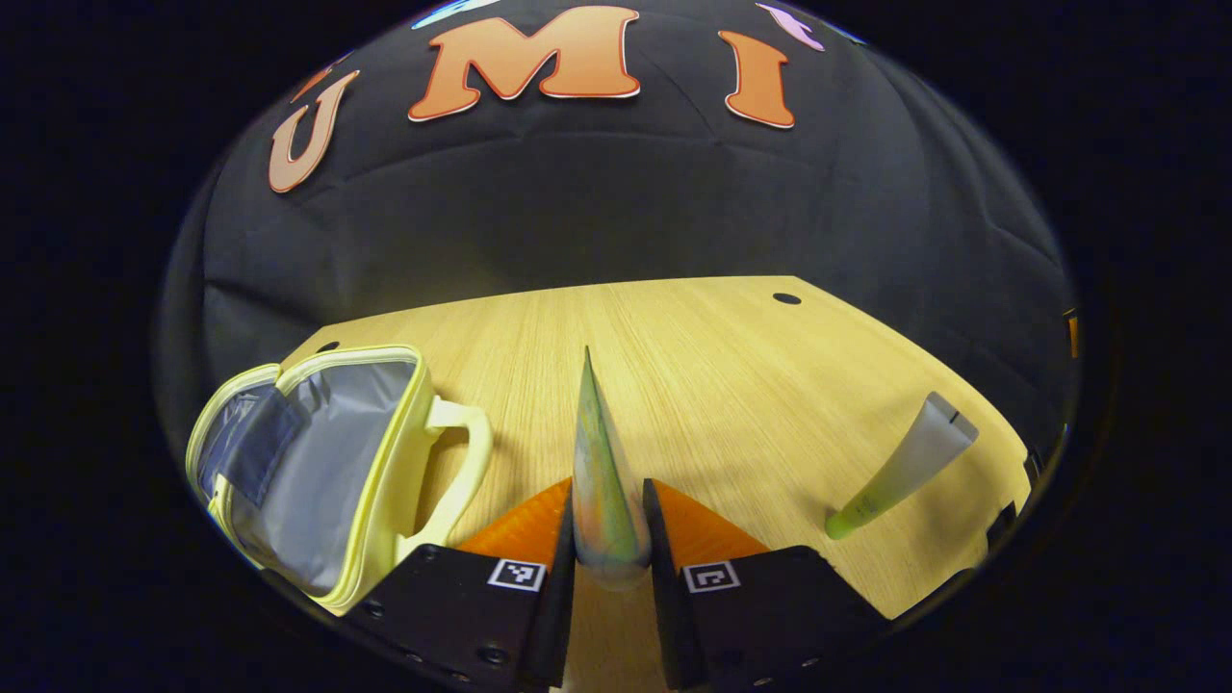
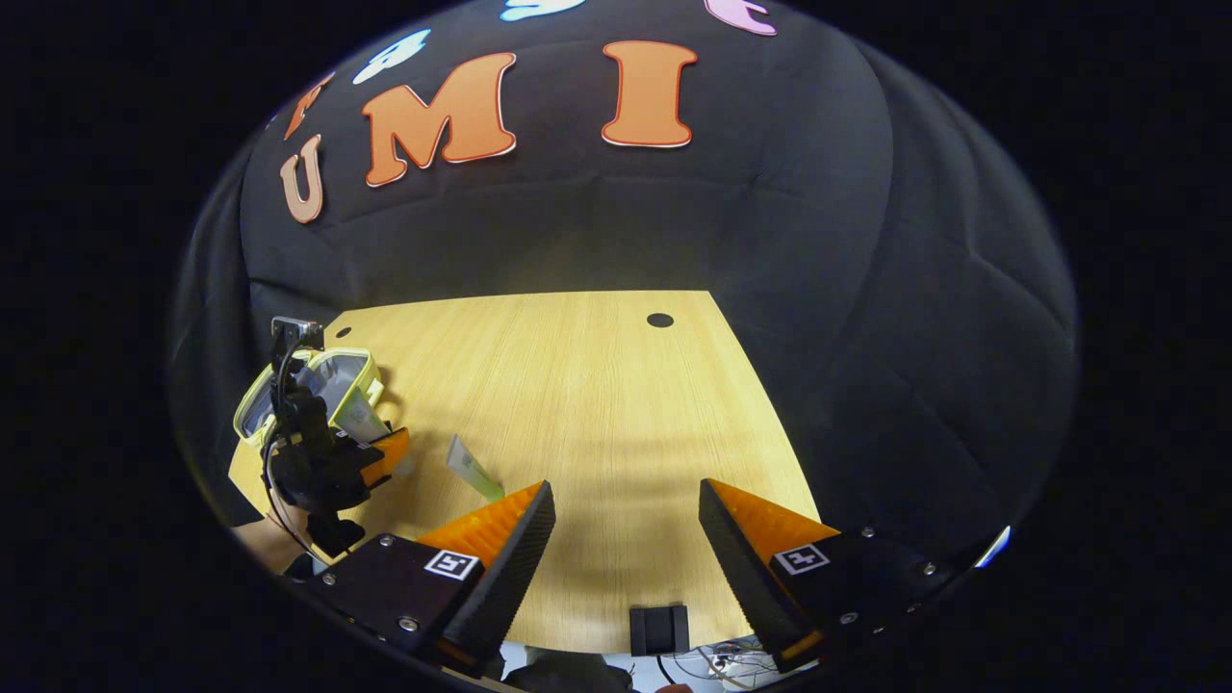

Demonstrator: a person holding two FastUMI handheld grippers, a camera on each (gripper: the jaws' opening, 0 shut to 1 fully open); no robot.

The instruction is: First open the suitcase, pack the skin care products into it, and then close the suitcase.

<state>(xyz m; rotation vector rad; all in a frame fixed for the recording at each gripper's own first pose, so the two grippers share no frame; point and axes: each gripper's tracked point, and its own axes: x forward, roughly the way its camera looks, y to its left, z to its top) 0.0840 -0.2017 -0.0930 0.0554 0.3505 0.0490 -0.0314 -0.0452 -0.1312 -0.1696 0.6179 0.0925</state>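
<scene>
Lying right: second tube [image 1: 903, 467]; open suitcase [image 1: 318, 462] left.

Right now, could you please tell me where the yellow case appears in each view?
Left gripper view: the yellow case lies open at lower left, beside the left gripper clamping a tube.
Right gripper view: the case sits far left, partly behind that gripper.
Shared landmark: the table hole just beyond the case.
</scene>
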